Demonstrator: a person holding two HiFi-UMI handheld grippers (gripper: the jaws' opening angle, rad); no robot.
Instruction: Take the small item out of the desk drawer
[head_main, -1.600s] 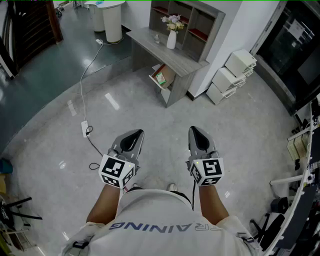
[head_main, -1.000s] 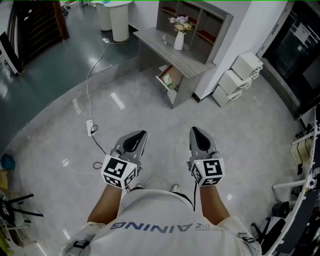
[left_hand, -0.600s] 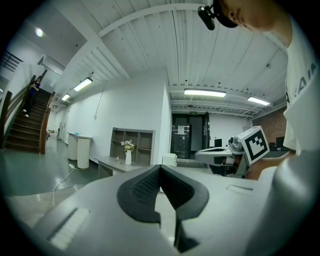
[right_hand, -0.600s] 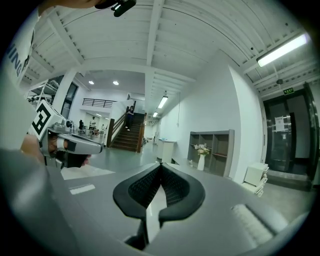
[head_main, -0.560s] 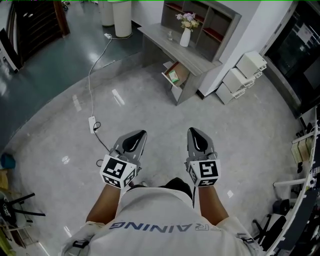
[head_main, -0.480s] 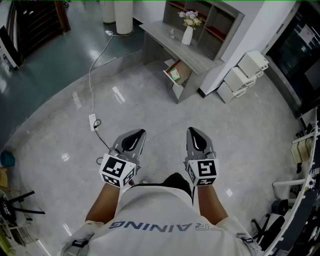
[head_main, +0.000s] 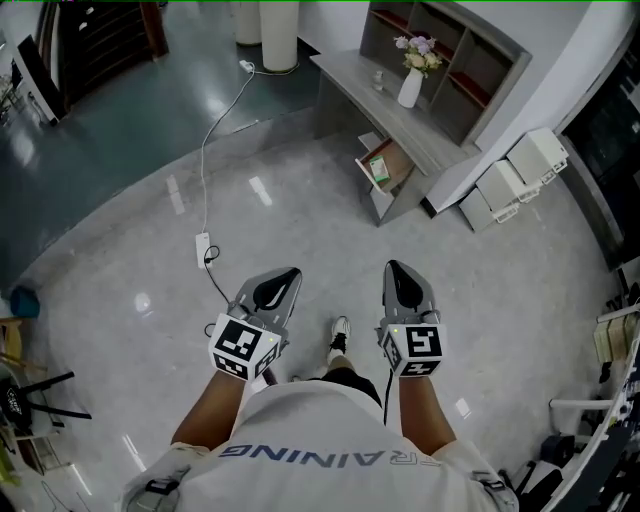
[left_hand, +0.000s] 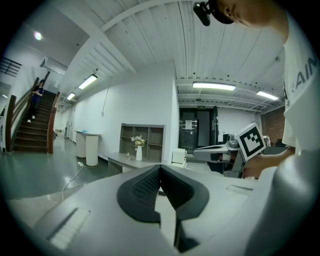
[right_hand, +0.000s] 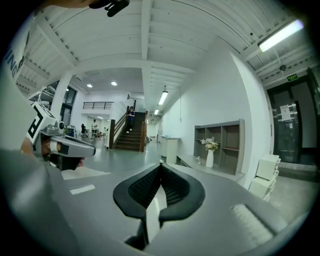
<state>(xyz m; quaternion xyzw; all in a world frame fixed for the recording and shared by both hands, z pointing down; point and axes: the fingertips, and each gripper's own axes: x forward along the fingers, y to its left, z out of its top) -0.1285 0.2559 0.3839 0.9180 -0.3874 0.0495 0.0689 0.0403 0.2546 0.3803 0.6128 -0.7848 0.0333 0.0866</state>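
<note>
The grey desk (head_main: 365, 82) stands far ahead against the wall, with a white vase of flowers (head_main: 411, 86) on it. Its drawer (head_main: 389, 158) hangs open, and a small green item (head_main: 377, 170) lies inside. Both grippers are held at waist height over the floor, well short of the desk. My left gripper (head_main: 287, 273) is shut and empty, its pads meeting at the tips (left_hand: 160, 167). My right gripper (head_main: 393, 267) is also shut with nothing in it (right_hand: 161, 164). The right gripper view shows the desk (right_hand: 196, 162) and the vase (right_hand: 209, 159) ahead at the right.
A power strip (head_main: 202, 245) with a white cable lies on the floor ahead at the left. White storage boxes (head_main: 520, 172) are stacked right of the desk, and a shelf unit (head_main: 455, 55) stands behind it. One of the person's feet (head_main: 341, 328) shows between the grippers. Stairs (right_hand: 129, 137) rise further back.
The person has stepped forward, a foot now showing between the grippers. The desk and drawer have shifted right in the head view. Both grippers stay shut and side by side.
</note>
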